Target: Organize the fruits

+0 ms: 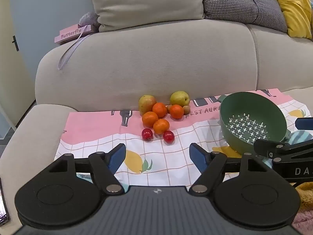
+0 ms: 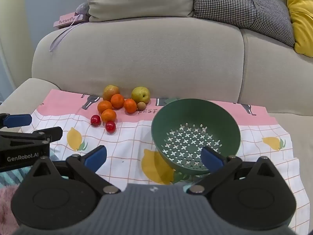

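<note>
Both the left tool and right tool gape, holding nothing; fruits (perhaps two pears) cluster at the sofa seat's rear edge beside the green colander.

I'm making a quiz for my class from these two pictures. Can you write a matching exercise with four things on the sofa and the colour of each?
Things:
1. colander
2. book marked Butterfly
3. cushion at the far right
4. two small round fruits nearest the tongs

Colours:
A. yellow
B. red
C. green
D. pink

Pairs: 1-C, 2-D, 3-A, 4-B
</note>
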Demonstrator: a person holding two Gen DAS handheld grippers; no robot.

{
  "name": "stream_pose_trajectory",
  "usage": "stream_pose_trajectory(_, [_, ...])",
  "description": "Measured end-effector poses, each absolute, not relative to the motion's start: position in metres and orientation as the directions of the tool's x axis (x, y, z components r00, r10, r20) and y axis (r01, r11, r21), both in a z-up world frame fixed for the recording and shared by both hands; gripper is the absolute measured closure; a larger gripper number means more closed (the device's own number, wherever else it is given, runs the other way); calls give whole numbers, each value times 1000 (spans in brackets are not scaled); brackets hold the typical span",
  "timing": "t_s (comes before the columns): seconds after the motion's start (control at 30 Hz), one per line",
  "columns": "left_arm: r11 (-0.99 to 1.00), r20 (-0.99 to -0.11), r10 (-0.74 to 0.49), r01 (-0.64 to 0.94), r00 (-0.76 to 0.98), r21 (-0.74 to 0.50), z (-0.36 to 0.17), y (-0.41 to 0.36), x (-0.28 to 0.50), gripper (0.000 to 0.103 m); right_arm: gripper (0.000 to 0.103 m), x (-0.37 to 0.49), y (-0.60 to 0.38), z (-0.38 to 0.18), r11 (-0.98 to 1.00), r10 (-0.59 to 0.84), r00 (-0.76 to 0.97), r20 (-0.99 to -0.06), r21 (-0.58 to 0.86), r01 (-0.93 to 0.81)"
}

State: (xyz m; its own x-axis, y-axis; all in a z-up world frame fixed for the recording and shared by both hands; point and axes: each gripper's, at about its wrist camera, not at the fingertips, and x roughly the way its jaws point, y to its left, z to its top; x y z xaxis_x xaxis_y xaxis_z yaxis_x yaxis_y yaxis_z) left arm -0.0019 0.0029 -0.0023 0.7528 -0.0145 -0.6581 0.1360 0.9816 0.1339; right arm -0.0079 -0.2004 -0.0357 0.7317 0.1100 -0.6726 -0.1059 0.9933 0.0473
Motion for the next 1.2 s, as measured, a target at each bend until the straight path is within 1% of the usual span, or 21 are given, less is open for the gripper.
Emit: stream_pose_trajectory(1.2, [982,-667,-6,132,745,138,-6,2,0,16,4,-7,-196,-38,991,124,719,-683,52,-121])
